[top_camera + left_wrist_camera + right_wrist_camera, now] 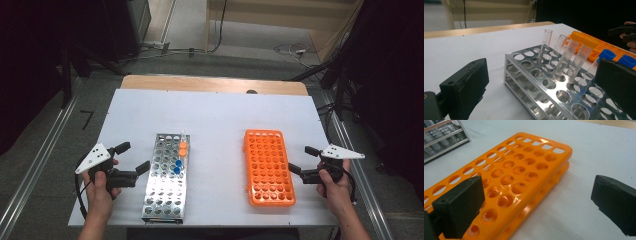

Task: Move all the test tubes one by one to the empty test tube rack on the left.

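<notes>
Two racks lying side by side on the white rectangular table top [215, 115], long sides running toward 12 o'clock. Shiny perforated metal tube rack [166, 176] toward 9 o'clock of centre, bright orange plastic tube rack [268, 166] toward 3 o'clock, well apart from each other. Standing upright in the metal one, along its 3 o'clock edge: two clear uncapped glass tubes [545, 41] farthest back at 12, then two orange-capped plastic tubes [573, 53], then two blue-capped tubes [607, 54] nearest. Orange rack's holes all bare. Left gripper [134, 157] just beside the metal rack's 9 o'clock side, jaws wide apart, clamping nothing, not touching it. Right gripper [303, 159] just off the orange rack's 3 o'clock edge, jaws also spread wide, nothing between them but table and rack corner.
</notes>
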`<state>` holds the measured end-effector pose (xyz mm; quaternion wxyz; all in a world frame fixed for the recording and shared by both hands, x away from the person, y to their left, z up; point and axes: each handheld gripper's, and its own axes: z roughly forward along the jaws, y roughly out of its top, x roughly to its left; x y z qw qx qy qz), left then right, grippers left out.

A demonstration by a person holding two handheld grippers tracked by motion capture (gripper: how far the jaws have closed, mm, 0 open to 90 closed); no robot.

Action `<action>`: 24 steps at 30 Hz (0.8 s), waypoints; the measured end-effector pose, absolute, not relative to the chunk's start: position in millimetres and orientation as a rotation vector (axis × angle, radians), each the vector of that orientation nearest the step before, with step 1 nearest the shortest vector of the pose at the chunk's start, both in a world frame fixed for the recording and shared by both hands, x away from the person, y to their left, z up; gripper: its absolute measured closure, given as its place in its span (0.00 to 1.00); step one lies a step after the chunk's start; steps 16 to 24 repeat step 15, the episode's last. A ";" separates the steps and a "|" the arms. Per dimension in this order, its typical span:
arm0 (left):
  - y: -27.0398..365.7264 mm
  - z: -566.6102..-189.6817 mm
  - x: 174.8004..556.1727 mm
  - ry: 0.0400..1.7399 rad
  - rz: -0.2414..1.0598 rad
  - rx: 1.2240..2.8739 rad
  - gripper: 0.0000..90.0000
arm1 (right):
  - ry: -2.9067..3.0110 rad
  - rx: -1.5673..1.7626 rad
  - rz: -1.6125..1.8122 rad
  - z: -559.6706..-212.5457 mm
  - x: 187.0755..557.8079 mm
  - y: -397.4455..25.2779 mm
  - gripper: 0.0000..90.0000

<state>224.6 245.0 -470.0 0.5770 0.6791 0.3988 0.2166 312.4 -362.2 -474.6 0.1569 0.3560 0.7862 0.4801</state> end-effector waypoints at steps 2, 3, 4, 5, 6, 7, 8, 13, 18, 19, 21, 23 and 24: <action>244.7 -471.0 225.2 0.935 0.501 1.586 0.00 | 2.244 1.024 1.376 -475.1 312.5 -363.5 0.00; 244.5 -471.0 225.5 0.937 0.502 1.589 0.00 | 2.242 1.026 1.380 -475.0 312.4 -363.5 0.00; 244.4 -471.2 225.8 0.936 0.503 1.590 0.00 | 2.240 1.022 1.380 -474.9 312.4 -363.7 0.00; 244.4 -471.4 226.1 0.936 0.504 1.592 0.00 | 2.240 1.021 1.379 -474.9 312.4 -363.6 0.00; 244.0 -471.7 226.2 0.937 0.502 1.590 0.00 | 2.240 1.021 1.378 -474.9 312.5 -363.4 0.00; 243.7 -471.9 226.2 0.938 0.500 1.594 0.00 | 2.240 1.021 1.378 -475.0 312.6 -363.2 0.00; 243.5 -472.2 226.4 0.938 0.500 1.594 0.00 | 2.242 1.019 1.375 -475.2 312.9 -363.2 0.00; 243.6 -472.3 226.5 0.938 0.499 1.594 0.00 | 2.249 1.018 1.375 -475.1 312.8 -361.2 0.00; 243.4 -472.1 226.1 0.938 0.498 1.595 0.00 | 2.252 1.009 1.374 -475.0 312.7 -360.1 0.00; 243.4 -472.1 226.1 0.938 0.498 1.595 0.00 | 2.252 1.009 1.374 -475.0 312.7 -360.1 0.00; 243.4 -472.1 226.1 0.938 0.498 1.595 0.00 | 2.252 1.009 1.374 -475.0 312.7 -360.1 0.00; 243.4 -472.1 226.1 0.938 0.498 1.595 0.00 | 2.252 1.009 1.374 -475.0 312.7 -360.1 0.00; 243.4 -472.1 226.1 0.938 0.498 1.595 0.00 | 2.252 1.009 1.374 -475.0 312.7 -360.1 0.00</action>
